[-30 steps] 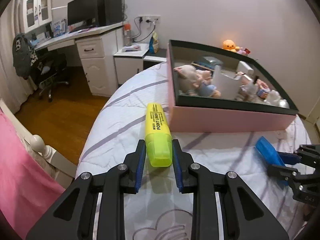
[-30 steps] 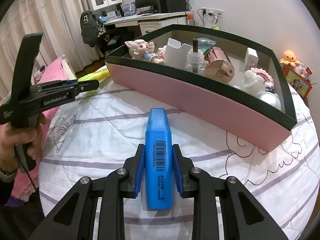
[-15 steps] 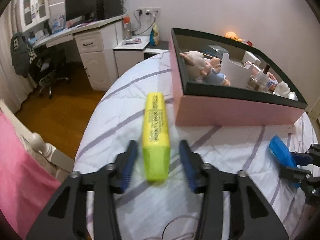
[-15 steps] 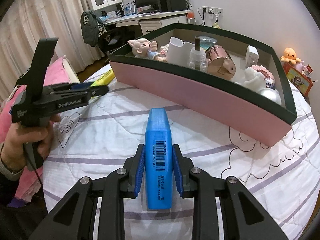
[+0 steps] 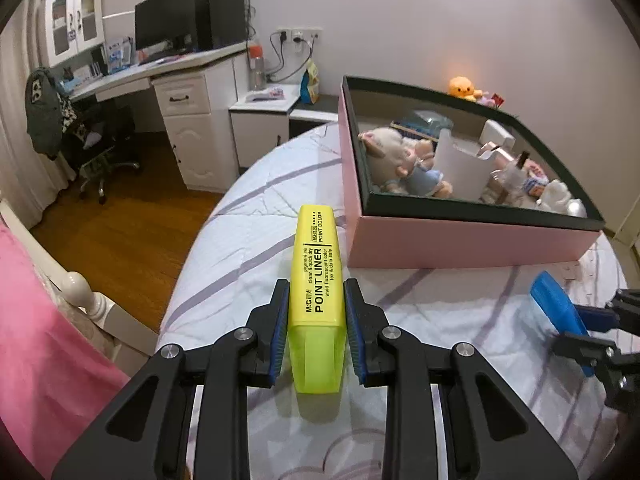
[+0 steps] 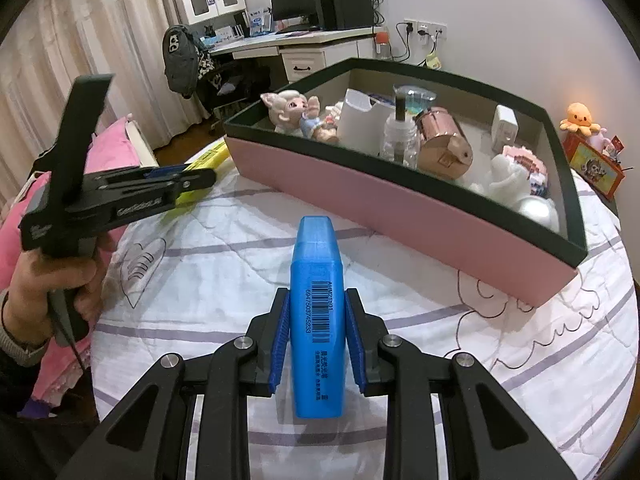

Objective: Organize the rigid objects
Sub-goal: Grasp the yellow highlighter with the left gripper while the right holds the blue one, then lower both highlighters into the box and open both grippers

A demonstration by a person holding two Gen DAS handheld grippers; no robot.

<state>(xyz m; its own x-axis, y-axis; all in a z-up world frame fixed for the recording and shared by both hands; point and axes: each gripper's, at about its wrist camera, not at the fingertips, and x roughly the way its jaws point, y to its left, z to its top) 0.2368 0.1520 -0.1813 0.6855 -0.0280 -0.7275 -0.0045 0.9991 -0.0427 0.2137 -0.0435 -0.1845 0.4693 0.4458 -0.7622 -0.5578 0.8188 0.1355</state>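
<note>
Left tongs (image 5: 316, 320) clamp yellow highlighter (image 5: 317, 280), right tongs (image 6: 316, 328) blue highlighter (image 6: 317, 312) (barcode visible only here).

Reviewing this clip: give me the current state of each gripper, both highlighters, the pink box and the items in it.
left gripper: shut on the yellow highlighter.
right gripper: shut on the blue highlighter.
yellow highlighter: capped, clamped at its cap end.
blue highlighter: capped, barcode side up.
pink box: open-topped, resting on the bedspread.
doll: inside the box.
clear bottle: upright inside the box.
</note>
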